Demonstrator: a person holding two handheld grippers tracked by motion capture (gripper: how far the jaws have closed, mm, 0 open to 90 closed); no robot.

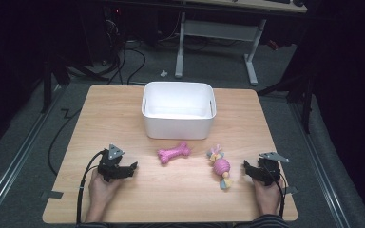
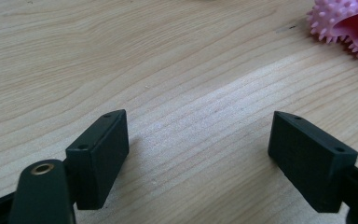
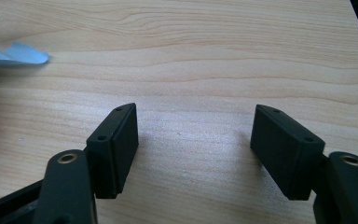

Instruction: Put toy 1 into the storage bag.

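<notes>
While both hands rest low on the table [image 1: 171, 194], this is how it stands:
Left gripper [image 1: 132, 167]: jaws spread wide, bare wood between them.
Right gripper [image 1: 246, 167]: jaws apart, gripping nothing.
Pink bone toy [image 1: 174, 152]: near the left gripper, on its inner side.
Rope toy [image 1: 220, 166]: just beside the right gripper.
White bin [image 1: 178, 124]: behind both toys.

One wooden table [image 1: 123, 114] carries one white bin [image 1: 178, 110] at 12 o'clock, two toys, a pink spiky bone [image 1: 174, 153] and a rope ball toy [image 1: 220, 167], and two hand-held grippers at 7 and 5 o'clock
</notes>
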